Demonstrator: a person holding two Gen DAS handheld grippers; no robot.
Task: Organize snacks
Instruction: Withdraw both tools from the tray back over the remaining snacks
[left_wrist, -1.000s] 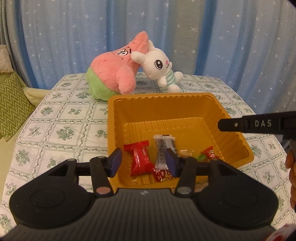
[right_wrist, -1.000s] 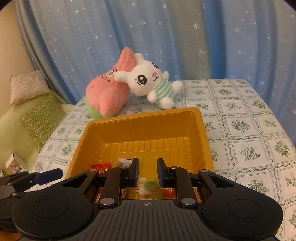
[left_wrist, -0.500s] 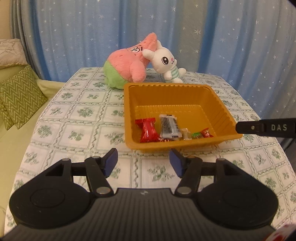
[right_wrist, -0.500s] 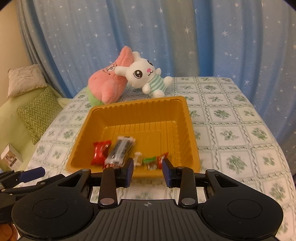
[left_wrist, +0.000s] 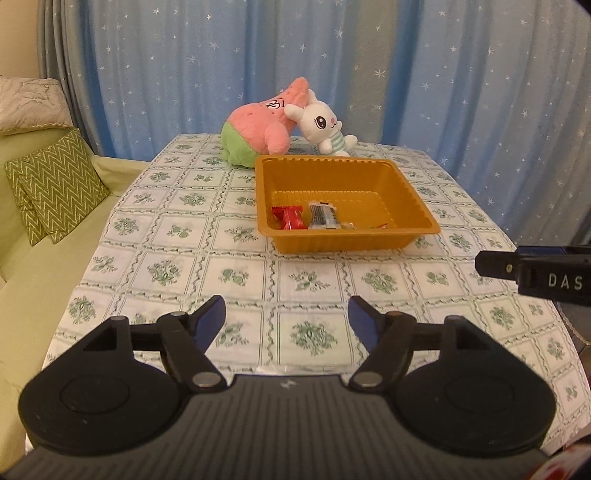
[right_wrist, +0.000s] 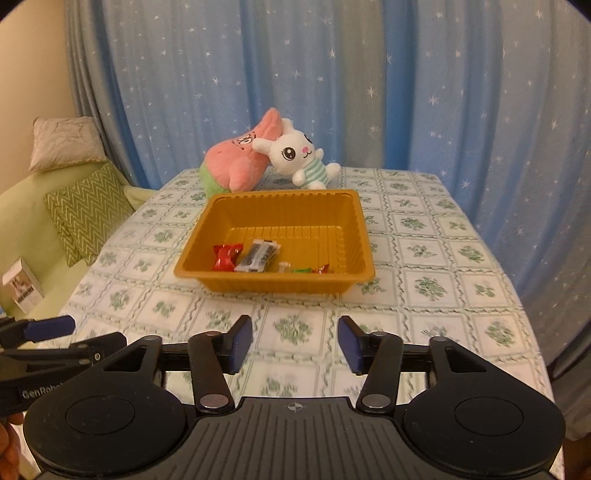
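Left tongs and right tongs, both spread wide and empty, above the table; wrapped snacks lie inside the orange tray mid-table.

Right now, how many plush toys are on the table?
2. The pink star plush lies behind the orange tray at its back left; the white bunny plush leans against it, to its right.

2 plush toys touch before starry curtains.
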